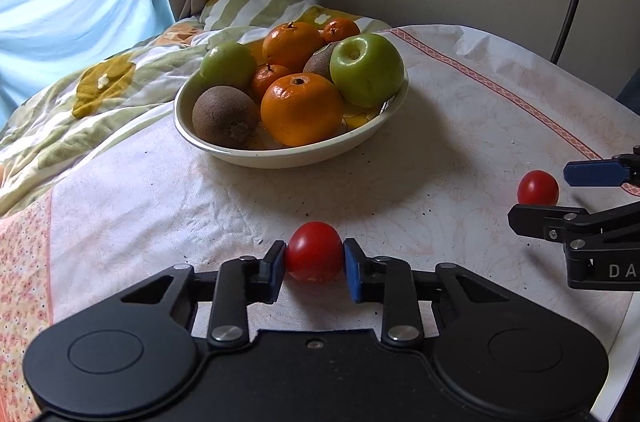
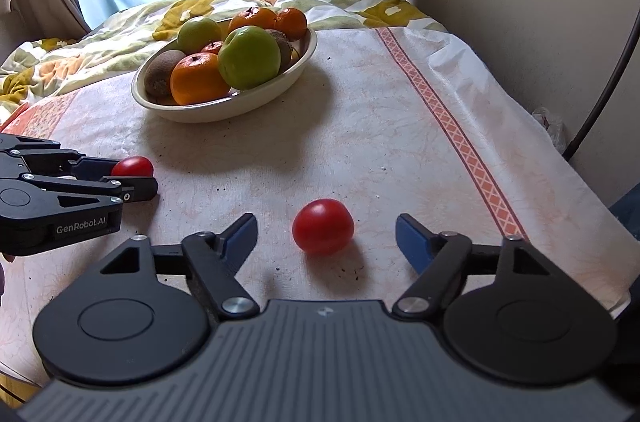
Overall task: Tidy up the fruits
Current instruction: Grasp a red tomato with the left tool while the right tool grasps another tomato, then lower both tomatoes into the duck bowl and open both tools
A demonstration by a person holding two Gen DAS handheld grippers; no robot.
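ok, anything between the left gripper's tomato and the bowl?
Nothing visible. The left gripper is shut on its tomato, and only bare tablecloth lies between it and the bowl. The bowl is already heaped with fruit. The right gripper, open around the second tomato, sits off to the side.

Tabletop (image 2: 400, 126) under pale cloth; on it fruit bowl (image 2: 224, 108), two red tomatoes (image 2: 323, 226) (image 2: 134, 166), well apart.
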